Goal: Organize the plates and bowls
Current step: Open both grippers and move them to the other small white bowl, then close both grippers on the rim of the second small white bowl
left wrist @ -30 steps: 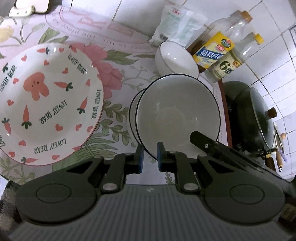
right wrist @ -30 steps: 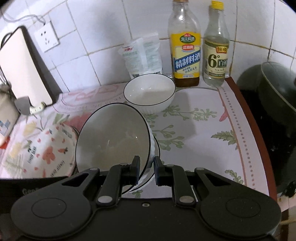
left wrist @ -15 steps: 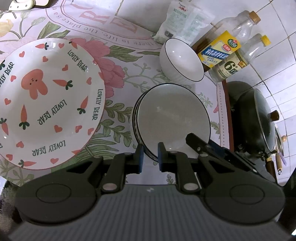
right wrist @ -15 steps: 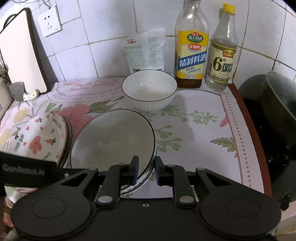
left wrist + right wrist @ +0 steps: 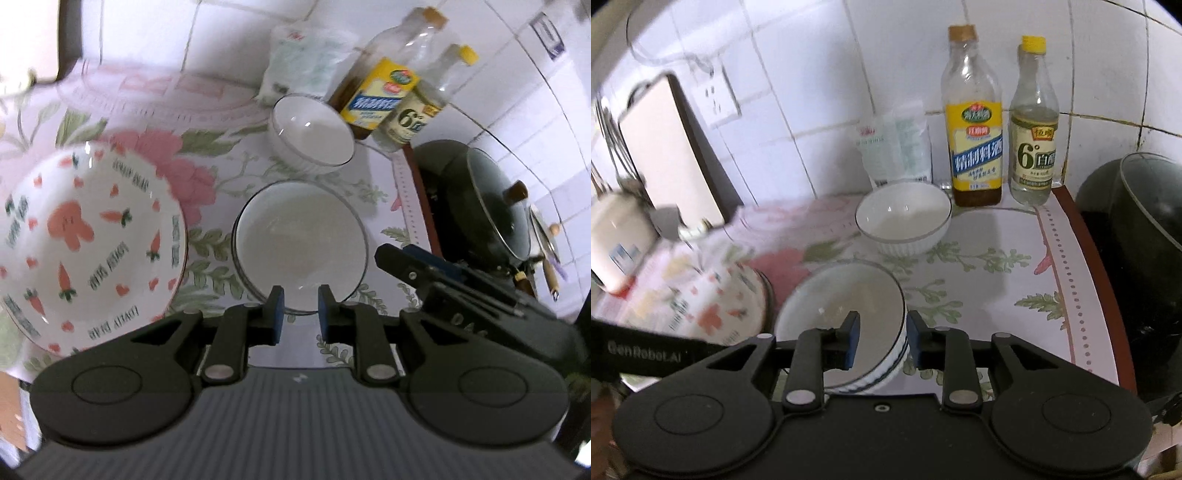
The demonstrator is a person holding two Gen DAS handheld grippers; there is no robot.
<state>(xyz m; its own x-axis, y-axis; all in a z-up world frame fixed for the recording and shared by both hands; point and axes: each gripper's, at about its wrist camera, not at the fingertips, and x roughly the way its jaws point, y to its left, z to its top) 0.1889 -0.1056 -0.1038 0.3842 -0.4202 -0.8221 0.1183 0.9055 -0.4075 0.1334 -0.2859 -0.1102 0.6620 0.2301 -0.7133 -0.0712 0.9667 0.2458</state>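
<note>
A white bowl with a dark rim (image 5: pixel 301 243) sits stacked on another bowl on the floral cloth, also in the right wrist view (image 5: pixel 838 299). My right gripper (image 5: pixel 881 339) is open, its jaws astride the bowl's right rim. My left gripper (image 5: pixel 300 314) is open and empty just short of the bowl's near rim. A smaller white bowl (image 5: pixel 312 134) stands behind, near the bottles, and shows in the right wrist view (image 5: pixel 903 218). A carrot-and-bunny plate (image 5: pixel 85 243) lies to the left, blurred in the right wrist view (image 5: pixel 698 295).
Two bottles (image 5: pixel 975 125) (image 5: pixel 1034 129) and a plastic bag (image 5: pixel 897 147) stand against the tiled wall. A dark lidded pot (image 5: pixel 484 206) sits past the cloth's right edge. A cutting board (image 5: pixel 668 147) leans at the back left beside a white container (image 5: pixel 617 240).
The tilted bowl came down flat onto the stack. Both grippers opened from the bowl's rim, and the left one drew back a little.
</note>
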